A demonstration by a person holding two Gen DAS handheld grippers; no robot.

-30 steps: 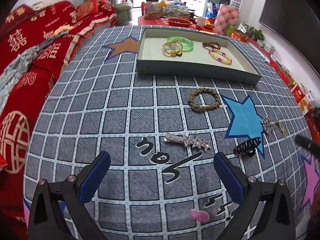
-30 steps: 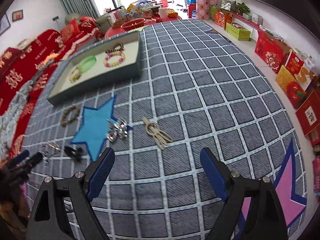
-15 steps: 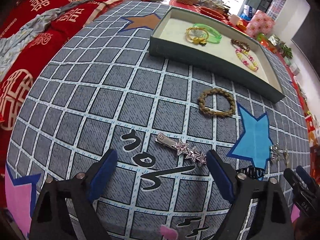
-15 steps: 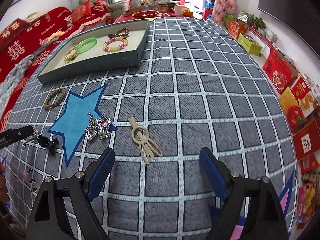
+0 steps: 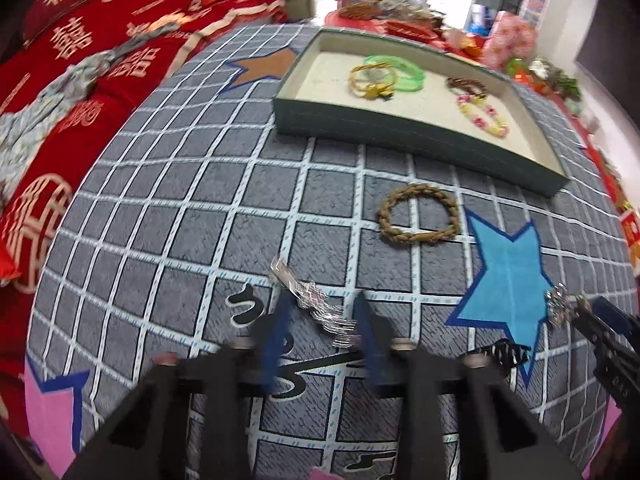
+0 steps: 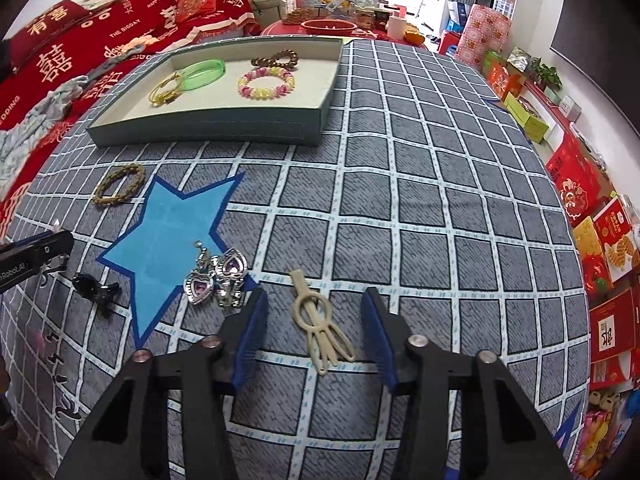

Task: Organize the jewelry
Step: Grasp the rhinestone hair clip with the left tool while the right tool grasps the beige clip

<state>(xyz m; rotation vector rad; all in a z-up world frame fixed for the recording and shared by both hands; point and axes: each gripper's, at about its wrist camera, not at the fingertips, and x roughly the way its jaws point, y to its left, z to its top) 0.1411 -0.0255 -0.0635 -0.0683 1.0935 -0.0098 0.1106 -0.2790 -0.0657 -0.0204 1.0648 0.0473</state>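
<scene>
Both hand-held grippers have dropped toward the checked cloth since a second ago, and their jaws have just been closing.

Left hand-held gripper (image 5: 320,322) now stands narrow around the star hair clip (image 5: 310,304), which lies between its blue pads; blur hides whether they press it. Right hand-held gripper (image 6: 316,334) is half closed, the cream hair clip (image 6: 320,322) lying between its pads untouched. At 9 o'clock of that clip sit the heart earrings (image 6: 216,280), farther at 9 the black claw clip (image 6: 96,286). At 11 o'clock lies the braided bracelet (image 6: 119,184). Beyond, at 12, the tray (image 6: 208,130) holds a green bangle (image 6: 202,74), a gold bangle (image 6: 164,88), a beaded bracelet (image 6: 266,82) and a brown one (image 6: 276,58).
</scene>
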